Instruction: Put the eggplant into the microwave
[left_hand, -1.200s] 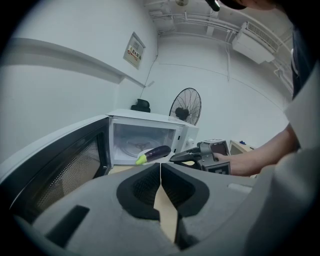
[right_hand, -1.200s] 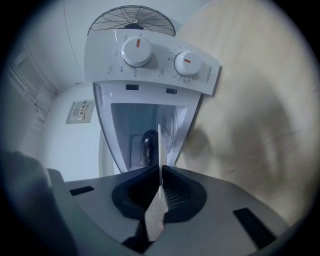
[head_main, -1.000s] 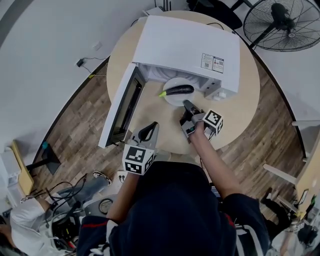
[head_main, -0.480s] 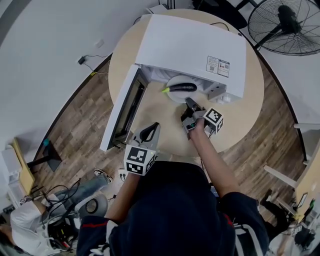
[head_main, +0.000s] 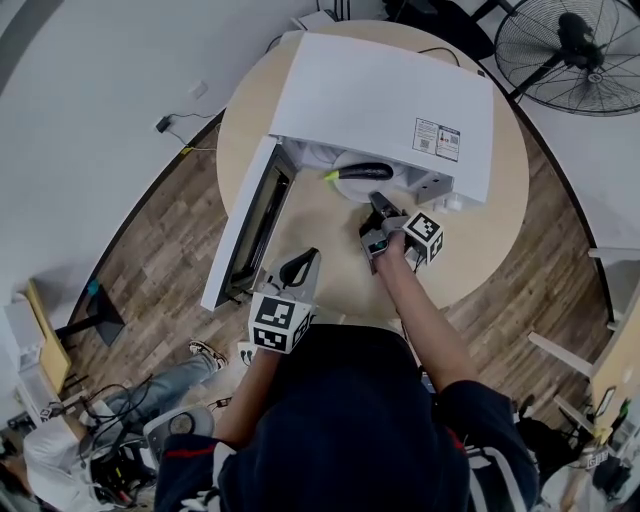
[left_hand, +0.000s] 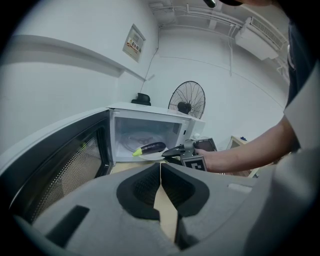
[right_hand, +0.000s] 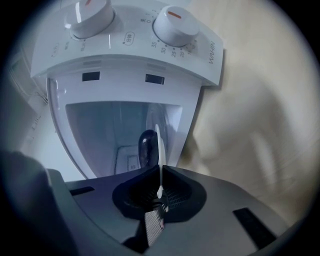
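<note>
A dark purple eggplant with a green stem lies on a white plate, half inside the mouth of the white microwave. The microwave's door hangs open to the left. My right gripper is shut on the plate's near rim, with the eggplant just beyond its jaws. My left gripper hovers at the table's front edge, shut on nothing. From the left gripper view the eggplant and the right gripper sit at the cavity opening.
The microwave stands on a round wooden table. A floor fan stands at the back right. Cables and another person are on the floor at the lower left. Two dials are on the microwave's panel.
My right gripper has pushed the plate with the eggplant farther into the microwave's opening. The left gripper has stayed where it was.
</note>
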